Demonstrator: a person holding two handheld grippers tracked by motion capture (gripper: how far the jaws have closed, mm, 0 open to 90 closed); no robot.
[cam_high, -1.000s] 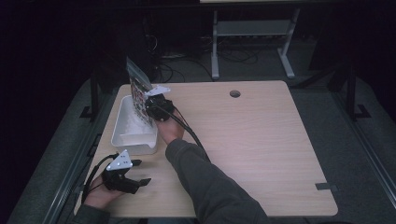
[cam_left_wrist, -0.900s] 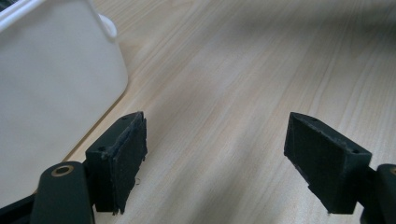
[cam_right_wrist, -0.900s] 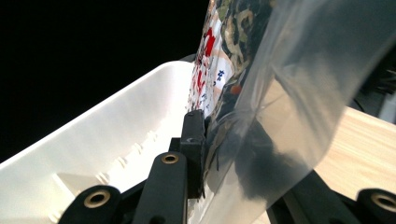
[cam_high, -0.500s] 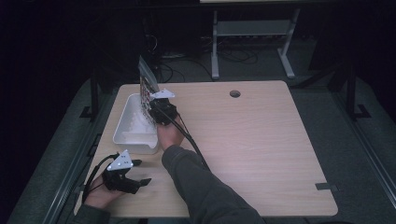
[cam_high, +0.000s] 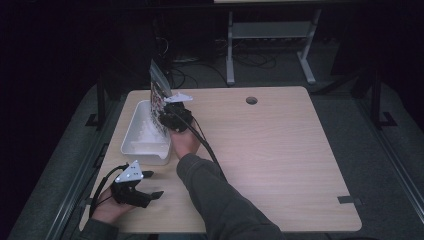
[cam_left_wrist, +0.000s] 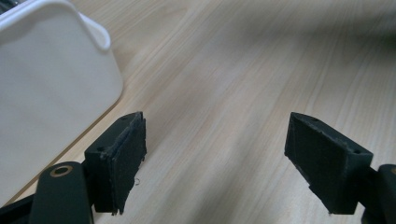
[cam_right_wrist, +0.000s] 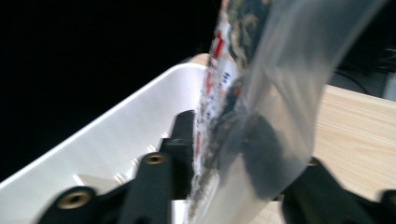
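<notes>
left gripper (cam_high: 145, 186): parked on the near left corner of the bench, person's hand wrapped around it, jaws spread wide with nothing but bare wood between them. In the left gripper view you can see the corner of the tub just off to one side of the jaws, not touching.

white tub (cam_high: 134, 134): plastic bin sitting along the left edge of the bench, a bit farther back than the left gripper. Looks like there's some whitish stuff piled inside, but honestly it's too blurry to say what.

snack bag (cam_high: 159, 92): printed packet with a clear or silvery back, standing up on end over the far right side of the tub, top end poking up past the bench's far edge in the high view.

right gripper (cam_high: 167, 119): right at the tub's right wall, reaching in from the person's sleeve. Its jaws have just been opening, and the bag's lower part is between them in the right gripper view (cam_right_wrist: 233, 154); the right pad looks clear of it, so I'd call the grip let go.

bench (cam_high: 280, 150): light wood top with a round cable hole (cam_high: 251, 100) near the far edge.
</notes>
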